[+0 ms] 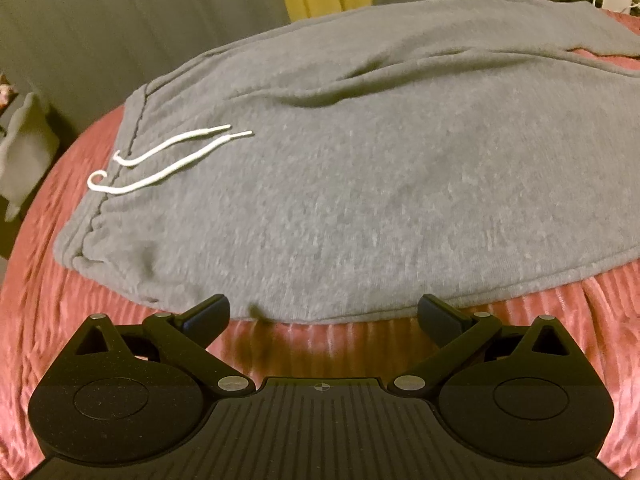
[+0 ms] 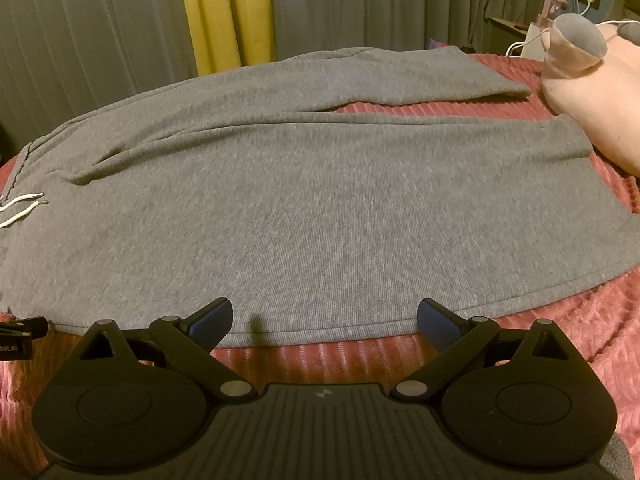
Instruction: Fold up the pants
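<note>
The grey sweatpants (image 2: 320, 200) lie flat on the pink ribbed bedspread (image 2: 560, 340), legs apart. Left gripper (image 1: 324, 316) and right gripper (image 2: 324, 320) hover spread and empty at the near hem, probably just clear. Pinch both layers evenly before lifting.

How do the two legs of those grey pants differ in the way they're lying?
The near leg lies flat and smooth, its long edge just ahead of the open right gripper. The far leg angles away from the near leg, leaving a wedge of red bedspread between them. Both are the same grey fabric, spread out unfolded.
</note>
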`<state>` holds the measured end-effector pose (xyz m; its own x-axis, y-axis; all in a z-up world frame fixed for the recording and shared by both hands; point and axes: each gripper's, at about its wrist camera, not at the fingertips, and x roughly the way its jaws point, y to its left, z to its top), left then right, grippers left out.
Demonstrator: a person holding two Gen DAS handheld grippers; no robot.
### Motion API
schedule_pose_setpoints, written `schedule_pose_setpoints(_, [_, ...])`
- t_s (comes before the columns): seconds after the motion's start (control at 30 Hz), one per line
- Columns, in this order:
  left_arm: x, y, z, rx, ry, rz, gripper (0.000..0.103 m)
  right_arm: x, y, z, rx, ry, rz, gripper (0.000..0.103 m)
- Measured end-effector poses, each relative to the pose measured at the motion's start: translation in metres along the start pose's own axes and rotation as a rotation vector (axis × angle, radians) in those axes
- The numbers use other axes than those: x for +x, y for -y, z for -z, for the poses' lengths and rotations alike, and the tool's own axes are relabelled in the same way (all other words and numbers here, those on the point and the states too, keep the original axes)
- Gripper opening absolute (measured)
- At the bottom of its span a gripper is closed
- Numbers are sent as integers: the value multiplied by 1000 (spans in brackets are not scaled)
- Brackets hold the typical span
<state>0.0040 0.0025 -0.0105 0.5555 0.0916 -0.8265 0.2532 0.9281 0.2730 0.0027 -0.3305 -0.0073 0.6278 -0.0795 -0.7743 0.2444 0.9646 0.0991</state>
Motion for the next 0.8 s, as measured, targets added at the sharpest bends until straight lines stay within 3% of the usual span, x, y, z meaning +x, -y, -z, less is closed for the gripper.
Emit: schedule_pose_setpoints(0.8, [-9,10,-7,57,54,14,103,27,9,-7,73,-120,-25,99])
